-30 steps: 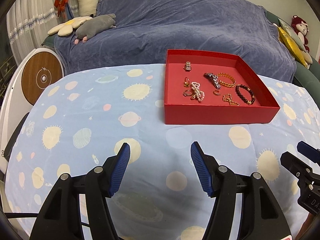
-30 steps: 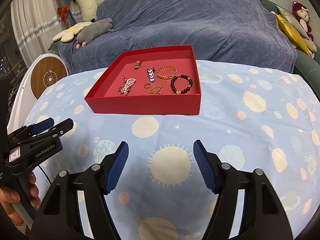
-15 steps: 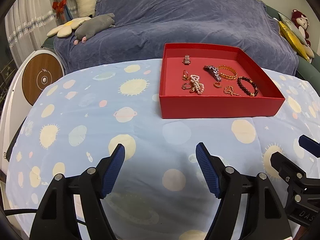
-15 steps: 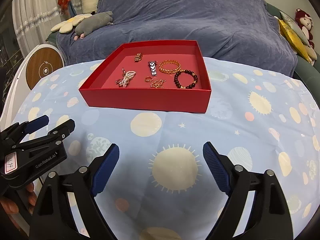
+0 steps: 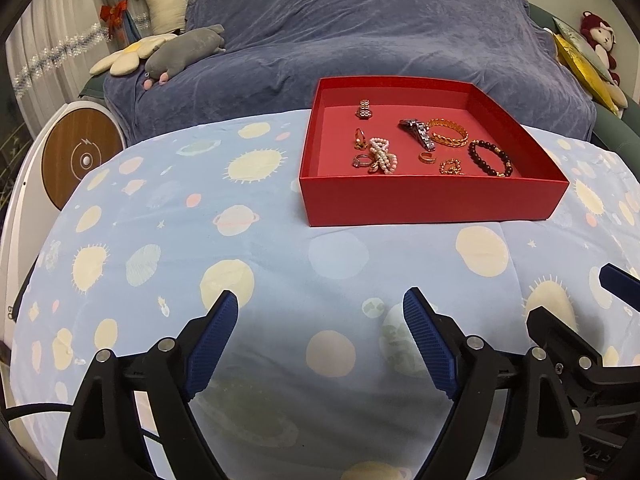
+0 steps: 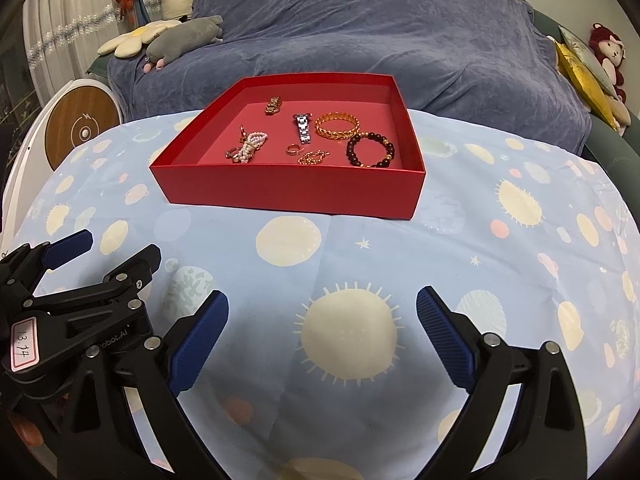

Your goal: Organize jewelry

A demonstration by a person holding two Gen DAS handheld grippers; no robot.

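A shallow red box [image 5: 432, 200] [image 6: 288, 190] stands on the blue planet-print cloth. Inside lie several pieces: a gold chain bracelet [image 5: 447, 133] [image 6: 337, 125], a dark bead bracelet [image 5: 490, 158] [image 6: 370, 150], a silver watch band [image 5: 418, 133] [image 6: 303, 128], a pearl bracelet [image 5: 382, 154] [image 6: 250, 146], rings and small gold charms. My left gripper [image 5: 322, 312] is open and empty, well short of the box. My right gripper [image 6: 322, 312] is open and empty too, also short of the box. Each gripper shows at the edge of the other's view.
A sofa under a blue-grey cover [image 5: 360, 40] stands behind the table, with plush toys [image 5: 176, 50] at its left and yellow cushions [image 5: 580, 60] at its right. A round white and wood device [image 5: 78, 158] stands at the left.
Both grippers have pulled back and lowered a little, so the box looks slightly farther off. Both have stayed open. The jewelry has not moved.
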